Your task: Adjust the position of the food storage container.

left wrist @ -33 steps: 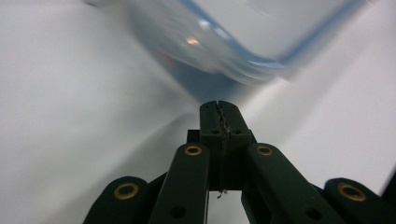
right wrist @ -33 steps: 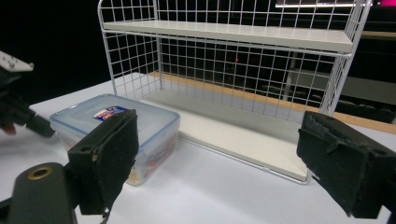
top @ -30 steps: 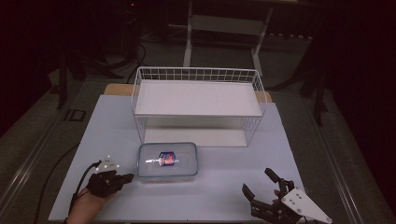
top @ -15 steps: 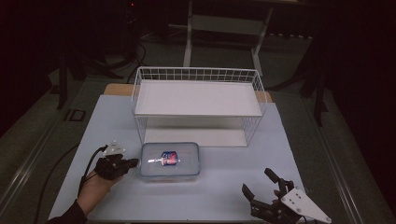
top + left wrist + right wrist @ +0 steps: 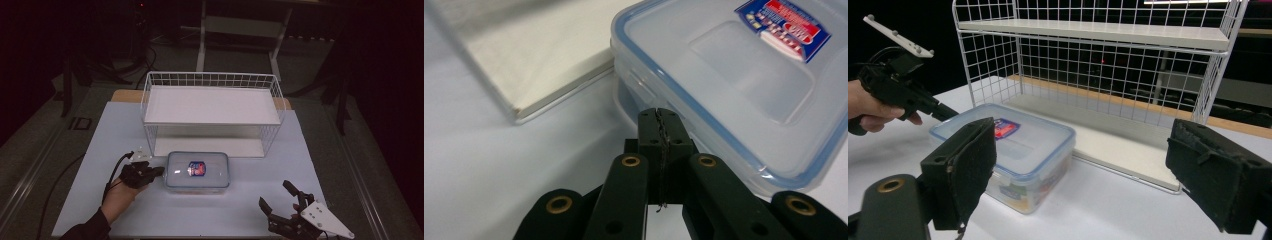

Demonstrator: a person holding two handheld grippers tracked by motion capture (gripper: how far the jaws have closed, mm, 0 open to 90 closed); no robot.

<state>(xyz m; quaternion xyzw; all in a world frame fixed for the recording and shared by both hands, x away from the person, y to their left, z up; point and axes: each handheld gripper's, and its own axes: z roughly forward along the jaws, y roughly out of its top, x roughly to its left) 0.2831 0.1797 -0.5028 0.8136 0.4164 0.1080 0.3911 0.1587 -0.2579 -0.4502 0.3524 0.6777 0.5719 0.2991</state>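
Note:
A clear plastic container (image 5: 198,171) with a blue-rimmed lid and a red and blue label sits on the white table in front of the wire rack. My left gripper (image 5: 159,171), held in a hand, is shut with nothing between its jaws. Its tip (image 5: 660,117) is right at the left side of the container (image 5: 734,75), just under the lid rim, and I cannot tell whether it touches. My right gripper (image 5: 275,194) rests near the table's front right edge, wide open and empty. From there I see the container (image 5: 1008,150) and the left gripper (image 5: 950,112) beside it.
A white wire rack (image 5: 212,107) with a flat upper shelf and a white base board (image 5: 534,55) stands just behind the container. The table's front edge runs close under both hands. A cable (image 5: 60,190) trails left from the left gripper.
The left hand has carried its shut gripper forward and right, from the table's front left up to the container's left side. The right gripper and the container have stayed put.

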